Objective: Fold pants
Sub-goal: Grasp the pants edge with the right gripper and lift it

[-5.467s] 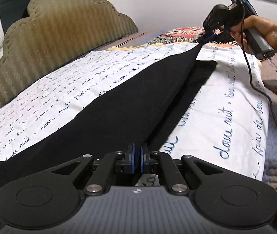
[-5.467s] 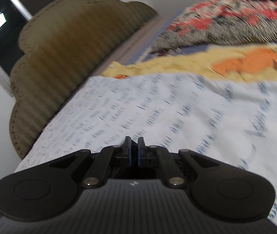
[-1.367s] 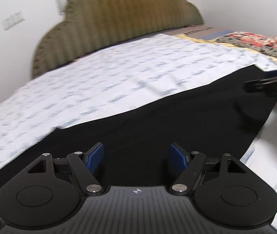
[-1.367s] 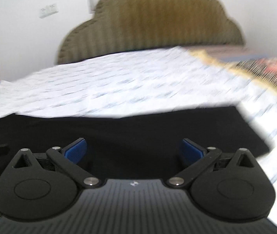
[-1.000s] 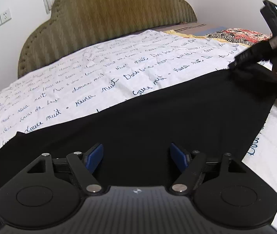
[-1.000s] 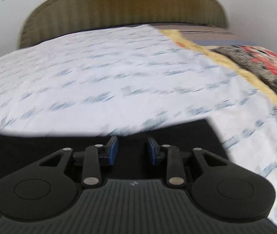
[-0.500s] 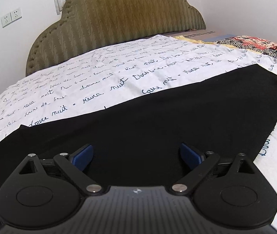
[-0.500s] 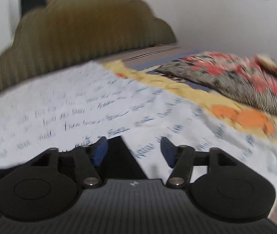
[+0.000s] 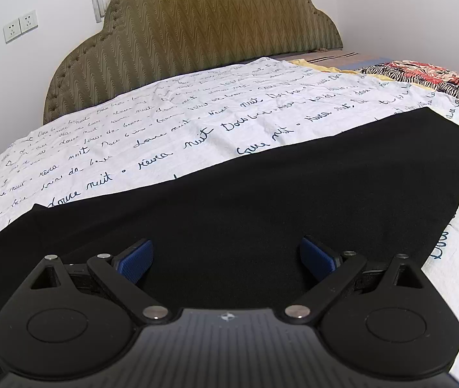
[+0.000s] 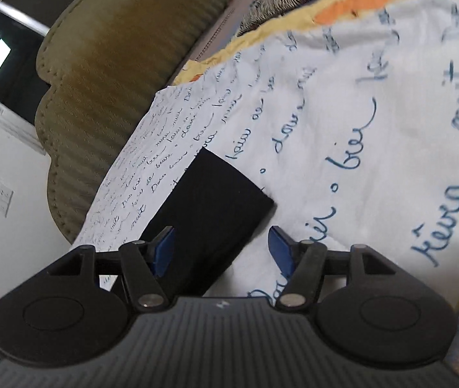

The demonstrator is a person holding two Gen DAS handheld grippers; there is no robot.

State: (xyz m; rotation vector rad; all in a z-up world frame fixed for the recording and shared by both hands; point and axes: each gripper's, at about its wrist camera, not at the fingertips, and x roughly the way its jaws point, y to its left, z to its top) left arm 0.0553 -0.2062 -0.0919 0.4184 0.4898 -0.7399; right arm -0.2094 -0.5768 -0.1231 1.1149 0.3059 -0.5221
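The black pants (image 9: 261, 200) lie flat in a long band across the white bed sheet with blue script (image 9: 164, 129). My left gripper (image 9: 226, 258) is open and empty, low over the pants' near part. In the right wrist view the narrow end of the pants (image 10: 210, 207) lies on the sheet, its square edge pointing away. My right gripper (image 10: 221, 249) is open and empty just above that end, tilted to one side. Its left finger (image 10: 164, 252) is over the black cloth, its right finger (image 10: 281, 249) over the sheet.
An olive padded headboard (image 9: 197, 32) stands at the far side against a white wall with sockets (image 9: 19, 26). A red, black and white patterned cloth (image 9: 423, 74) and a yellow and orange blanket (image 10: 358, 3) lie beyond the sheet at the right.
Both grippers let go of the pants, which now lie flat. My left gripper has opened wider. My right gripper has opened, swung and tilted at the pants' narrow end.
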